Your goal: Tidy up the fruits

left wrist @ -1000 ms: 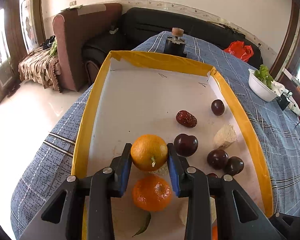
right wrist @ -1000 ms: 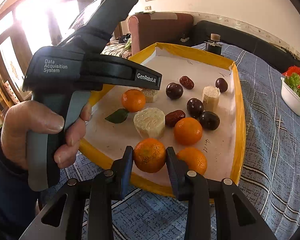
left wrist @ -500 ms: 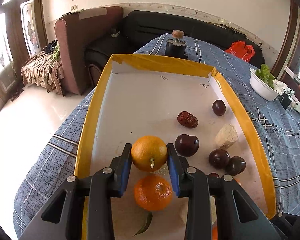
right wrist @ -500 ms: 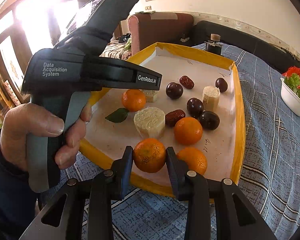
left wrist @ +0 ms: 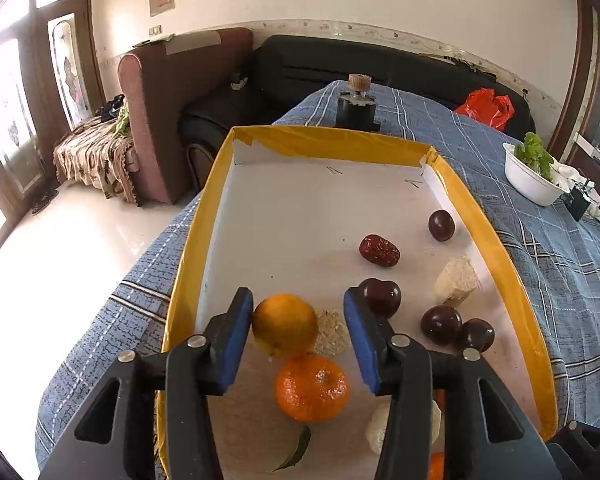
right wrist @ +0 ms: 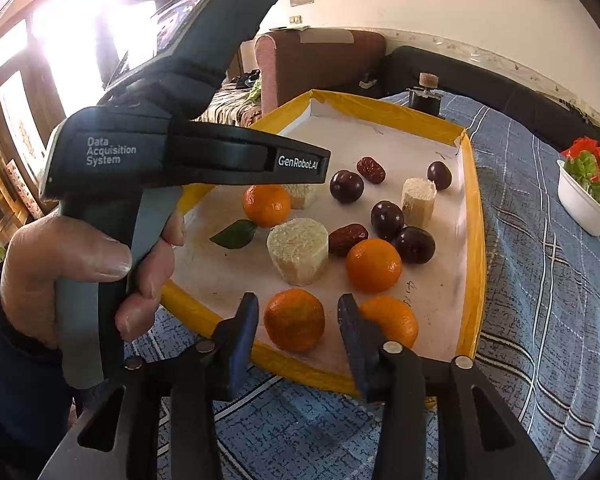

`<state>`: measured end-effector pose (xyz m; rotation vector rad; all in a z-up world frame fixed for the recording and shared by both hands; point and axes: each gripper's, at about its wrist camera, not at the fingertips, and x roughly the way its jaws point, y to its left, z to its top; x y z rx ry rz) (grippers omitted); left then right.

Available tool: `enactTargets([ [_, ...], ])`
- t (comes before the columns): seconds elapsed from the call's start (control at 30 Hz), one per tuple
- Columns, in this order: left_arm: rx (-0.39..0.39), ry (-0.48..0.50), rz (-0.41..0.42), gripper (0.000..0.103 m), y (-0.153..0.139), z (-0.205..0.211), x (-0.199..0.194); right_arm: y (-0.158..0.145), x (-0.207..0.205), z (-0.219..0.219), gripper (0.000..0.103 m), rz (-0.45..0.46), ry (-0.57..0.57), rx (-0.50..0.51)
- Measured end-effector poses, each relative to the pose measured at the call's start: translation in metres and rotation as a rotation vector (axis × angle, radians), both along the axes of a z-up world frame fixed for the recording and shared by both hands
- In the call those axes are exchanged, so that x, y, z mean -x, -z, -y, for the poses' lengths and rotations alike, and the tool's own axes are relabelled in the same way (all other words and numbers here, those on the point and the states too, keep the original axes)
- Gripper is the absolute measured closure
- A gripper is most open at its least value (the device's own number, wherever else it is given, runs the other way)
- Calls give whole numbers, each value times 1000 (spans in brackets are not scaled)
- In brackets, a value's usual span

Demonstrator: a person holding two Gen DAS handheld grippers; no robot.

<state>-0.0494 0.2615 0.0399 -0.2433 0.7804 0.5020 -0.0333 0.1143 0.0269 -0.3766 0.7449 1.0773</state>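
Bright daylight pours in from the windows at the left, blown out to white in the right wrist view, and glares off the pale floor. Fruit in the tray casts only soft shadows. Both fisheye pictures bend at the edges, with dark corners; focus is sharp throughout.

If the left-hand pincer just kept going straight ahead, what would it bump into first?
Probably the orange already sitting between the open left gripper's fingers, touching the left pad. Beyond it lies a pale chunk, then bare tray floor; depth is hard to judge.
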Motion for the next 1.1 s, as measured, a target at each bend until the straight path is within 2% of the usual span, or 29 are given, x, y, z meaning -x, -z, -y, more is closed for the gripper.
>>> enactTargets([
  [0.17, -29, -11, 3, 51, -2, 3, 1, -1, -1, 0, 47, 6, 11, -1],
  [0.23, -43, -13, 9, 44, -4, 5, 1, -2, -1, 0, 46, 10, 14, -2],
  [0.4, -74, -22, 23, 35, -8, 8, 4, -6, 1, 4, 41, 25, 26, -10],
  [0.47, -87, -36, 45, 31, -10, 9, 7, -10, 1, 8, 38, 30, 34, -23],
  [0.53, -94, -43, 72, 22, -13, 9, 12, -15, 0, 13, 33, 38, 49, -37],
  [0.57, -101, -45, 87, 22, -14, 11, 15, -16, -1, 17, 31, 38, 57, -45],
  [0.73, -156, -51, 148, 15, -22, 18, 24, -20, -6, 29, 31, 29, 89, -63],
  [0.9, -193, -30, 162, 14, -25, 22, 20, -25, -7, 38, 28, 25, 105, -86],
  [1.1, -175, -40, 166, 14, -25, 10, 10, -27, -6, 44, 26, 21, 115, -104],
])
